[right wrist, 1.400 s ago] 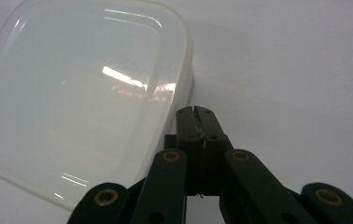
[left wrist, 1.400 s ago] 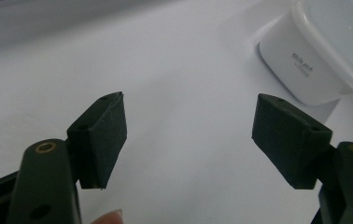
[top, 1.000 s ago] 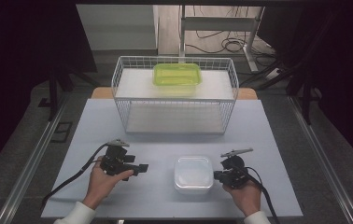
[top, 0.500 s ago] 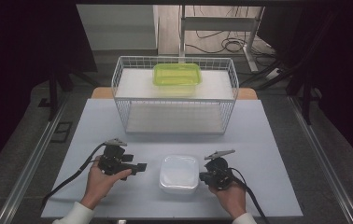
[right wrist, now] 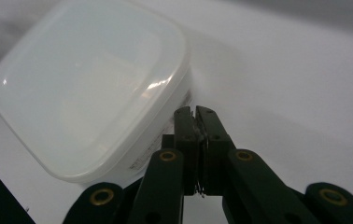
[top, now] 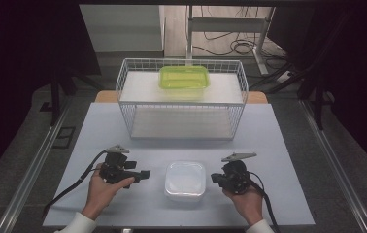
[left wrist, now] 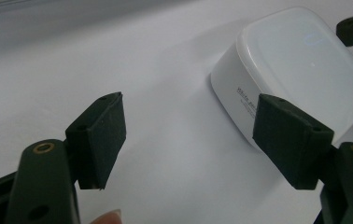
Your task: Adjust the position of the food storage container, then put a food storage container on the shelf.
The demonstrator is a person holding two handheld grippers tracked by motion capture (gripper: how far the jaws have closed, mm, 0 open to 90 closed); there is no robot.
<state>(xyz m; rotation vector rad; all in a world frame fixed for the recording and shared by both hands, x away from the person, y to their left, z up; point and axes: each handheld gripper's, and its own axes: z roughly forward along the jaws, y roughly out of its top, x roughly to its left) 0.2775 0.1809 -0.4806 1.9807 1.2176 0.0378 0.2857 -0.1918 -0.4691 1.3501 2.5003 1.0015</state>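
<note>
White box: a white plastic box [top: 185,180] with its lid on is seen on the counter [top: 278,145], near the front edge, between the two claws.
Box in the claw views: the same box is seen in the left gripper view [left wrist: 300,70] and in the right gripper view [right wrist: 90,88].
Writing: a small line of dark print is seen on the side of the white box. In the left gripper view it seems to start with "White", but the rest is too small and blurred to be read.
Left claw: the left claw [top: 145,173] is held in a hand [top: 103,187] to the left of the white box. Its jaws are spread wide and nothing is held between them. The box is close by, but it is not touched.
Right claw: the right claw [top: 214,177] is held in a hand [top: 244,201] just to the right of the white box. Its jaws are pressed together and nothing is held. The tips are just beside the box wall, and it cannot be told if the wall is touched.
Wire basket: a white wire basket [top: 123,85] is set at the back of the counter, well apart from the claws.
Green box: a green see-through box [top: 184,77] with a lid is seen at the back of the basket.
</note>
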